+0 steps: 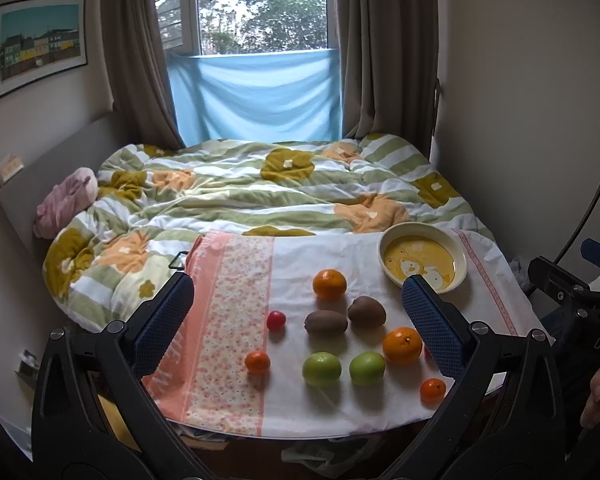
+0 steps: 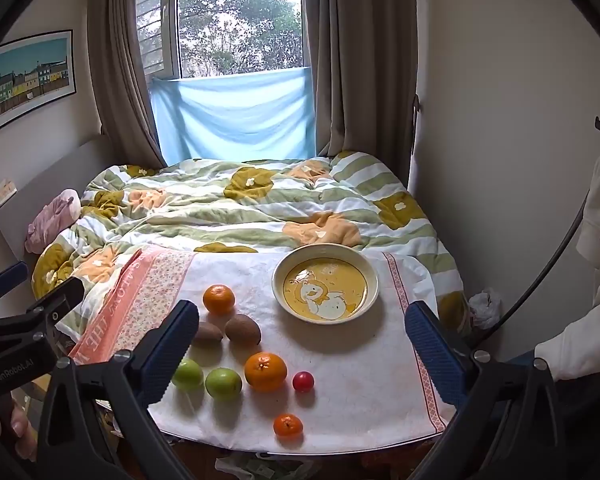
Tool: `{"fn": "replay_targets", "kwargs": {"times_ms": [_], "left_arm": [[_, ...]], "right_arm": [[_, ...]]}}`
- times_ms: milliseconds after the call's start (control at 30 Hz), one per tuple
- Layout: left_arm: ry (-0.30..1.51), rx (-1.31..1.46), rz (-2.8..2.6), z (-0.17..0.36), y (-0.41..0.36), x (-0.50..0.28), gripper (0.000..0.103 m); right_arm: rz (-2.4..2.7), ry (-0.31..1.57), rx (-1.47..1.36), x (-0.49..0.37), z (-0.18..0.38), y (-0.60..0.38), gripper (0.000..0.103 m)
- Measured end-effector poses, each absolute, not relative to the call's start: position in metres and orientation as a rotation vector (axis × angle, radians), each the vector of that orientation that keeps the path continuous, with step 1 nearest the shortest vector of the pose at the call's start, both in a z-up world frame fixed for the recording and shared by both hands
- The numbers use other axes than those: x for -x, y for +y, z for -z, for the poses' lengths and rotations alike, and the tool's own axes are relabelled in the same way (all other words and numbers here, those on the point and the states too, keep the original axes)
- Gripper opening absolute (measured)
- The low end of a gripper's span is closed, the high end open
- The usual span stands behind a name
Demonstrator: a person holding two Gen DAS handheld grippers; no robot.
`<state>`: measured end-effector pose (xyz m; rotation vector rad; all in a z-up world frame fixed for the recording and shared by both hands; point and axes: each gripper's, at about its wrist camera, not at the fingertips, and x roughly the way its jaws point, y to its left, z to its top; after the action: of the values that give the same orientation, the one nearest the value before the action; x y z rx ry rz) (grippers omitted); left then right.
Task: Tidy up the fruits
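Two large oranges (image 1: 329, 283) (image 1: 402, 346), two small tangerines (image 1: 257, 362) (image 1: 433, 390), two kiwis (image 1: 326, 322) (image 1: 366, 311), two green apples (image 1: 321, 368) (image 1: 367, 367), two red cherry tomatoes (image 1: 276, 320) (image 2: 303, 381), one bowl (image 1: 461, 256).

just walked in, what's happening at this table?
Fruit sorting, not yet begun. A person holds the left gripper and right gripper open above the clothed table, neither touching anything. Oranges, kiwis, green apples and small red fruits lie loose. The duck-print bowl holds no fruit.
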<state>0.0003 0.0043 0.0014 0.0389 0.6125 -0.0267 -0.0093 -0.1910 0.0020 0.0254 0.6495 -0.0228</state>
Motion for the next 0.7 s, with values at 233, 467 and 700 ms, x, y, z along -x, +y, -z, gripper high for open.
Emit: {"fn": "replay_targets", "kwargs": {"times_ms": [233, 467, 700], "left_arm": [[0.606, -0.05, 0.033, -0.0048, 0.0024, -0.0004, 0.103], [0.59, -0.057, 0.035, -0.0052, 0.0007, 0.004, 0.103], [0.582, -0.066, 0.037, -0.0056, -0.001, 0.0058, 0.103]], "right_arm": [[0.023, 0.649, -0.027, 0.01, -0.0023, -0.1917, 0.103], [0.02, 0.648, -0.028, 0.0107, -0.0023, -0.1934, 0.103], [0.02, 0.645, -0.03, 0.0114, -0.0027, -0.1937, 0.103]]}}
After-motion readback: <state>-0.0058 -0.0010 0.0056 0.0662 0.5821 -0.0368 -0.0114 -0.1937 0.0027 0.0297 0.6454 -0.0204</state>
